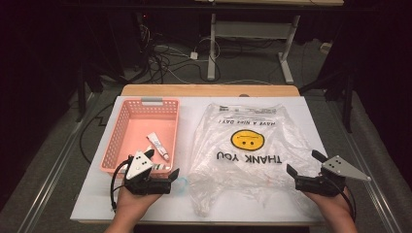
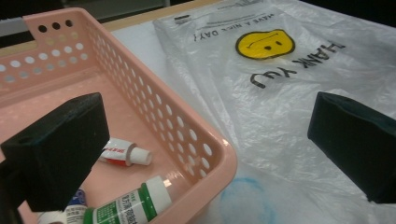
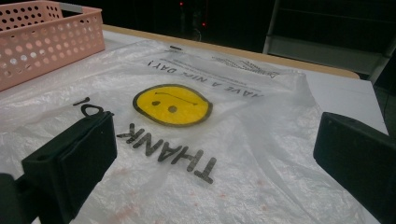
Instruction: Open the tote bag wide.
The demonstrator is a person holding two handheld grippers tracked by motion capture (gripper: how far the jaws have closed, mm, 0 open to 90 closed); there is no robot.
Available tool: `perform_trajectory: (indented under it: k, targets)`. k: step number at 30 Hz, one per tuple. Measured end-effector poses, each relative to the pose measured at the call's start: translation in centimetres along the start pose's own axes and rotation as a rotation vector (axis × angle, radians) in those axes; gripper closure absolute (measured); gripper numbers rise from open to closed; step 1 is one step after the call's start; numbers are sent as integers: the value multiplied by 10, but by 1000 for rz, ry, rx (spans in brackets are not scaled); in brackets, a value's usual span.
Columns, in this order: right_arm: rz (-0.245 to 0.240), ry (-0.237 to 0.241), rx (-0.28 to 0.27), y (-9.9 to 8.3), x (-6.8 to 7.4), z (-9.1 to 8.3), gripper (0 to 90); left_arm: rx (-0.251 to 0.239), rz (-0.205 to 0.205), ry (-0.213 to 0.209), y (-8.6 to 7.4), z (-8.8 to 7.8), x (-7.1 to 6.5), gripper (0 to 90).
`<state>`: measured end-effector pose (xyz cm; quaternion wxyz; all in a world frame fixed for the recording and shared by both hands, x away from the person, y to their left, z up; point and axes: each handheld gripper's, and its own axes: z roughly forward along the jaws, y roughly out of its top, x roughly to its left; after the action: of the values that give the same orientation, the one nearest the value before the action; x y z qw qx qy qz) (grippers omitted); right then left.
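left claw (image 1: pixel 162 164) spread, over basket (image 1: pixel 116 141) corner | right claw (image 1: pixel 303 164) spread, at bag (image 1: pixel 248 170) edge

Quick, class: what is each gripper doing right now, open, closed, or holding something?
Left gripper: open, holding nothing, by the basket.
Right gripper: open, holding nothing, at the plastic bag.

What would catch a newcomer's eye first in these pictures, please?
Probably the clear plastic bag with its yellow smiley face and "THANK YOU" print, spread flat mid-table. Left of it stands a pink perforated basket with small tubes inside. At the near edge, the left gripper and right gripper are both open and empty.
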<state>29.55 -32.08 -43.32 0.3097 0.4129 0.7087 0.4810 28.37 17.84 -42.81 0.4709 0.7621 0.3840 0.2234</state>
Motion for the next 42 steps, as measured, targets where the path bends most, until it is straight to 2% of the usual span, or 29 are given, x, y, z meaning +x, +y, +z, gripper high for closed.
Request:
perform_trajectory:
  k: [2,3,5,7,12,20,22,26,31,34,35,36,37,38,39,40,41,42]
  targets:
    - [0,-1,2,-1,-1,0,0,-19,22,-3,0,0,-1,0]
    - [2,-1,2,-1,-1,0,0,-13,9,-29,0,0,-1,0]
    - [1,0,4,-1,-1,0,0,-6,-5,-26,-1,-1,-1,0]
    - [-1,-1,4,0,-1,0,0,-3,-2,-27,-1,-1,0,0]
    - [4,-4,5,0,0,-1,0,-4,-16,-3,1,-4,2,0]
    - [6,-13,23,-1,-5,0,0,18,-24,-20,0,-6,6,0]
    - [6,-17,29,-2,-7,0,0,18,-22,-38,-1,-5,7,0]
    - [9,-27,46,-4,-13,1,18,24,-22,-31,-2,-3,5,0]
    - [41,-61,89,-9,-27,1,63,40,-24,-26,-1,-7,2,0]
    - [49,-83,127,-14,-37,0,131,51,-18,-16,0,-7,3,0]
    - [69,-90,146,-16,-40,0,158,52,-13,-15,0,-7,4,0]
    - [69,-90,146,-16,-40,0,158,50,-15,-17,-1,-7,4,0]
    - [99,-92,186,-21,-47,1,195,51,-19,-22,-1,-6,4,0]
    - [99,-92,186,-21,-47,1,195,46,-24,-27,-2,-6,4,0]
    - [125,-105,229,-26,-53,3,224,35,-42,-37,-2,-6,5,0]
    - [137,-116,257,-28,-57,5,234,35,-42,-37,-2,-6,5,0]
    - [137,-116,257,-28,-57,5,234,35,-57,-35,-2,-5,4,0]
    - [157,-128,297,-33,-63,7,264,36,-84,-41,-2,-5,4,0]
